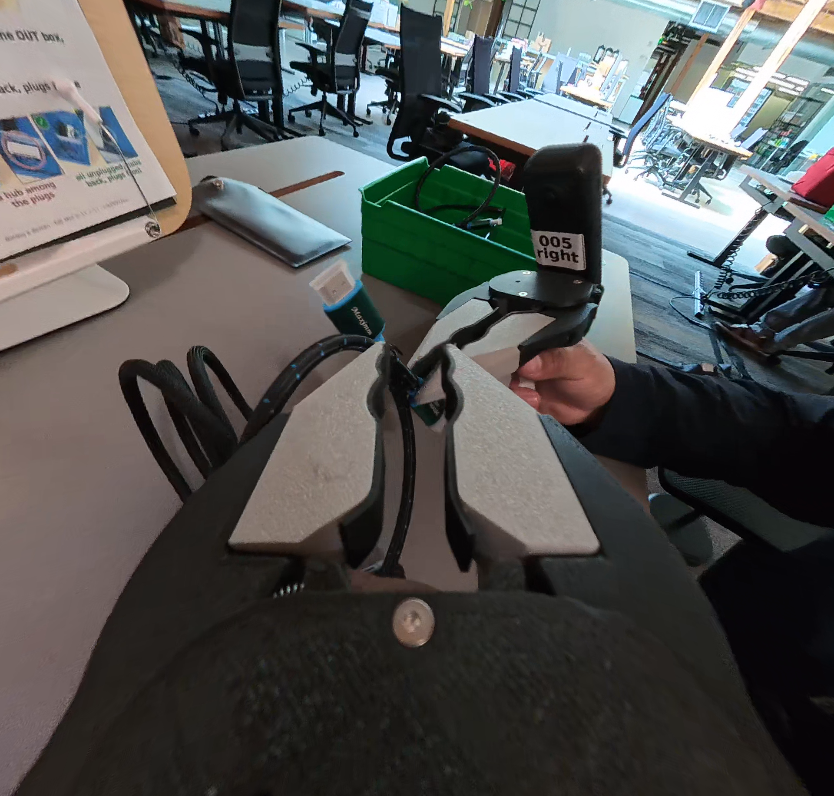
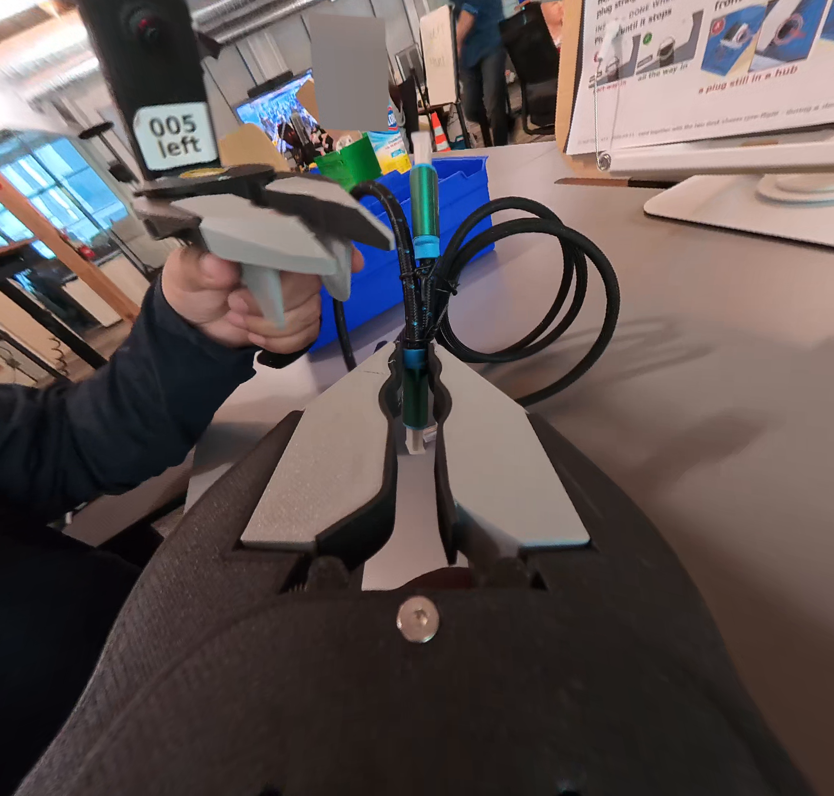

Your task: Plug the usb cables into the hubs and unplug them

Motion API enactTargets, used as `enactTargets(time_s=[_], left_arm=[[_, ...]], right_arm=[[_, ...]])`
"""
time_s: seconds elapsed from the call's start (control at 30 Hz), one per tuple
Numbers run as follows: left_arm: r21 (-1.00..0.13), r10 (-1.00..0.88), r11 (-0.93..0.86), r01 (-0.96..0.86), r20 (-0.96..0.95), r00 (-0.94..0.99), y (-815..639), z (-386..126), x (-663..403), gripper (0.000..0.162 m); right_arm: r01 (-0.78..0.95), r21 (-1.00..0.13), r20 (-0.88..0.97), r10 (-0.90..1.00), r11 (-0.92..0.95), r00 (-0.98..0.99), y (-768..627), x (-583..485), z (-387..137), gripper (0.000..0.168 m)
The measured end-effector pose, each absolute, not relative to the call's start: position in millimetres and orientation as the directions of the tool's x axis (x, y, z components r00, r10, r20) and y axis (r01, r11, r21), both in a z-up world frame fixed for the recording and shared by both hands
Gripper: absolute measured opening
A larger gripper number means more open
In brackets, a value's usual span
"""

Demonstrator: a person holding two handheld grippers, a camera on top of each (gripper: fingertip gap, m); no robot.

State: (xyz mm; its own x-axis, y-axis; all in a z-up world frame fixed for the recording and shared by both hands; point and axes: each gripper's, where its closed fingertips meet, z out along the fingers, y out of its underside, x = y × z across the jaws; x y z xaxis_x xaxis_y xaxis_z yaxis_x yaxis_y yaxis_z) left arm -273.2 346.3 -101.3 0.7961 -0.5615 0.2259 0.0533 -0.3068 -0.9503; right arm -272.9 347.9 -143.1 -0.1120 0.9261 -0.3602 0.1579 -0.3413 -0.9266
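Left wrist view: left gripper (image 1: 413,368) jaws nearly closed, tips pinching the black braided cable (image 1: 406,467) at its tied bundle. Cable runs back along the gap between the fingers toward the camera. One green plug (image 1: 349,305) with a clear cap sticks up and away just past the left fingertip, long axis tilted up-left. Cable loops (image 1: 180,413) hang out left of the fingers, above the grey table (image 1: 90,458). Right gripper (image 1: 433,363) comes in from ahead-right, tips meeting the left's tips at the bundle, a second green plug (image 1: 431,411) clamped in them; a hand (image 1: 564,382) is on its handle. Green bin (image 1: 428,242) ahead, holding other cables; grey pouch (image 1: 271,224) ahead-left; white stand (image 1: 63,296) with printed sheet (image 1: 67,120) far left. Open tabletop left and ahead-left.

Right wrist view: right gripper (image 2: 415,359) nearly closed on the second green plug (image 2: 415,402), long axis in line with the fingers, capped end pointing back at the camera, blue collar at the tips. Bundle rises straight ahead of the tips; the other green plug (image 2: 424,206) stands upright above it, cap up. Loops (image 2: 541,287) bulge right, clear of the table (image 2: 677,368). Left gripper (image 2: 392,242) enters from the left, tips at the cable just above the tie; how far open, cannot tell from here. Blue bin (image 2: 451,215) behind it. Clear table to the right; stand base (image 2: 744,206) far ahead-right.
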Motion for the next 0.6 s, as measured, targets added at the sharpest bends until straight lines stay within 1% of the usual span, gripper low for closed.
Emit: enactTargets(time_s=[0.03,0.13,0.27,0.43,0.53,0.6], left_arm=[[-0.951,-0.556,-0.305,0.046,0.217,0.802,344.1,-102.2,-275.0,0.023],[-0.953,-0.537,-0.301,0.018,0.185,0.823,335.3,-105.5,-280.5,0.023],[-0.938,-0.543,-0.345,0.027,0.223,0.81,327.7,-117.4,-278.2,0.026],[-0.919,-0.553,-0.386,0.081,0.301,0.777,331.6,-121.5,-264.4,0.033],[-0.929,-0.523,-0.36,0.09,0.28,0.805,339.4,-116.8,-263.2,0.032],[-0.939,-0.493,-0.336,0.075,0.243,0.835,344.1,-116.3,-265.7,0.029]], right_arm=[[0.156,-0.922,-0.373,0.921,-0.355,-0.112,349.3,-272.5,-143.3,0.007],[0.129,-0.902,-0.426,0.897,-0.411,-0.121,354.8,-269.4,-139.1,0.007],[0.09,-0.886,-0.463,0.872,-0.454,-0.159,355.9,-264.7,-130.3,0.007],[0.091,-0.9,-0.436,0.883,-0.426,-0.175,350.7,-264.5,-128.8,0.007],[0.1,-0.913,-0.409,0.888,-0.397,-0.209,341.4,-265.5,-127.0,0.007],[0.099,-0.923,-0.385,0.891,-0.373,-0.238,334.1,-265.6,-124.1,0.007]])
